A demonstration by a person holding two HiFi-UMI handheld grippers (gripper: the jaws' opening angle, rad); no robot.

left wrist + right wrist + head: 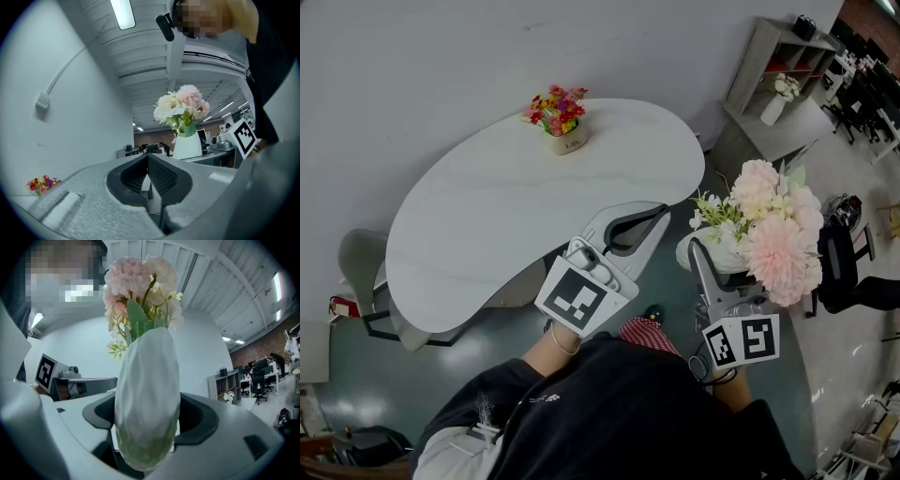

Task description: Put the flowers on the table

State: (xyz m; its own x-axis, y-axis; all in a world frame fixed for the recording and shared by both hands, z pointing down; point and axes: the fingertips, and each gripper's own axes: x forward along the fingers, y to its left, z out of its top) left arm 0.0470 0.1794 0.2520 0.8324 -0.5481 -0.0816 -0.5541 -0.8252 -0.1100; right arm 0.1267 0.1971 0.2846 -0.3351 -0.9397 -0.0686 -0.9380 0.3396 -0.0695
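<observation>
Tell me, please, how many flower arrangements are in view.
3. A colourful potted bunch sits on the white table; a pink-and-white bouquet in a white vase is held in the right gripper; a white bunch stands on the grey shelf. Others may be hidden.

Bright, even indoor light fills every view, leaving only a soft shadow beneath the pale kidney-shaped tabletop [516, 206]. A long ceiling tube lamp [123, 13] glares at the top of the left gripper view. Both gripper views bend strongly toward dark round edges. The white ribbed vase [147, 399], close to the lens, looks blurred.
</observation>
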